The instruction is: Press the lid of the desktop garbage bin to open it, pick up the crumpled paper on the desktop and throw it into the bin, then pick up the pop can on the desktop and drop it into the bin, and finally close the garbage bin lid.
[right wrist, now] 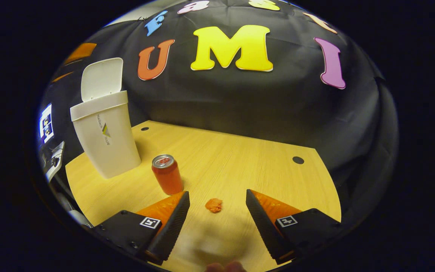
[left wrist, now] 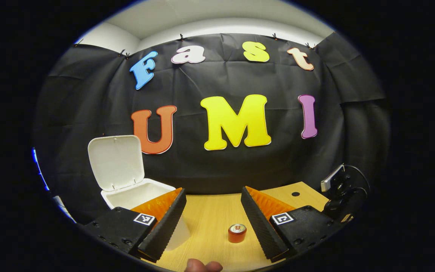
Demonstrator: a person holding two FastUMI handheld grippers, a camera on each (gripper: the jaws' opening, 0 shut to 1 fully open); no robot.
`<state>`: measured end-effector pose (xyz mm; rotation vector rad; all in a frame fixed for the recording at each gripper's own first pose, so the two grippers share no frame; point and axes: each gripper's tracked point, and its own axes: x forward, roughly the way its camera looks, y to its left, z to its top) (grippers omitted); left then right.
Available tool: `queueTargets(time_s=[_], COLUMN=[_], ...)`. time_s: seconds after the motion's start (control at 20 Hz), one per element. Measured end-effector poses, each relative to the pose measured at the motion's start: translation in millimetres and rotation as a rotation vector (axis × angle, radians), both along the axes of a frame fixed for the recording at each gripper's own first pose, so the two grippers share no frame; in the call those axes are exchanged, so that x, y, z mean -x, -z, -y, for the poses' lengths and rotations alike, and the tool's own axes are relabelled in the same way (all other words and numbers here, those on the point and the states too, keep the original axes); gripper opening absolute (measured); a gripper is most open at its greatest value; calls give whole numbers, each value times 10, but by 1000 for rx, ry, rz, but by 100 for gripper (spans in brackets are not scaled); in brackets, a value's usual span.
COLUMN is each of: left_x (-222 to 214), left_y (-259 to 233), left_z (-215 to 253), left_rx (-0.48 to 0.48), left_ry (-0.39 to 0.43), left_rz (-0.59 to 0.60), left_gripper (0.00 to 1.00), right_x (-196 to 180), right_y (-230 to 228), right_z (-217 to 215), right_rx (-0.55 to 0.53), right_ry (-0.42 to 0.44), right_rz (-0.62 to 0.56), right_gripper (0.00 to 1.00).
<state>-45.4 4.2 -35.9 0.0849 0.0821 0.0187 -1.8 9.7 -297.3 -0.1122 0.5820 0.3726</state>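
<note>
The white desktop bin (right wrist: 106, 141) stands at the table's far left with its lid (right wrist: 100, 77) tipped up and open. In the left gripper view the bin (left wrist: 138, 194) sits just behind my left gripper's left finger, lid (left wrist: 115, 161) raised. A red pop can (right wrist: 167, 174) stands upright to the right of the bin; the same can (left wrist: 237, 233) lies low between my left gripper's fingers, farther off. A small orange crumpled paper (right wrist: 213, 205) rests on the table between the fingers of my right gripper (right wrist: 217, 215), which is open. My left gripper (left wrist: 213, 219) is open and holds nothing.
The wooden table (right wrist: 240, 158) has a round cable hole (right wrist: 298, 159) at the far right and another (right wrist: 144, 129) near the bin. At the right edge of the left gripper view sits the other gripper's body (left wrist: 340, 189) with a cable.
</note>
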Motion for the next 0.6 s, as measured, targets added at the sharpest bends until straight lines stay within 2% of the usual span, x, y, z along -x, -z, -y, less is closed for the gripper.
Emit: queueTargets(time_s=[0.6], left_x=[226], left_y=[35], left_z=[-203], left_rx=[4], left_ry=[-104], left_rz=[-45], left_gripper=[96], right_x=[-254], right_y=[708], right_z=[-78], right_rx=[31], right_ry=[-5], right_rz=[-142], right_gripper=[95])
